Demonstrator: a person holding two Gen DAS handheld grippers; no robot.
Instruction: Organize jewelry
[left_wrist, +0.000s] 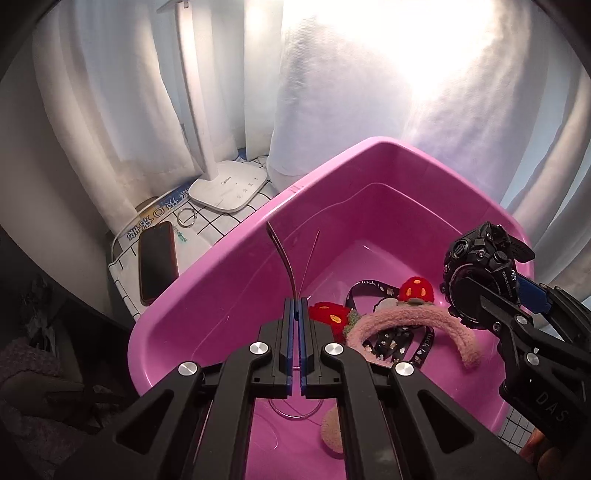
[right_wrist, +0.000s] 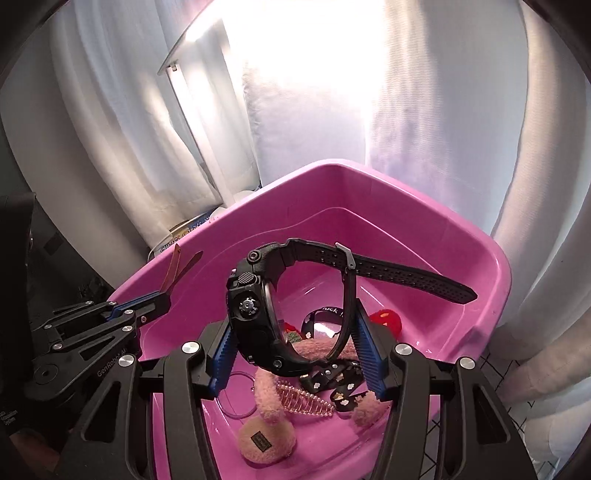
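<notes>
Inside the pink tub your left half is bare; the fluffy headband fills your right.

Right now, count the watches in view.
2: black watch in the right gripper; brown-strapped one, face hidden, pinched in the left gripper. Others may hide in the pink bin.

Daylight through the white curtain blows out the top of both your views, so the folds there vanish into glare. The pink tub is evenly lit and sharp, with soft sheen on its floor. Your fisheye lenses bend the edges, and the corners fall dark.
</notes>
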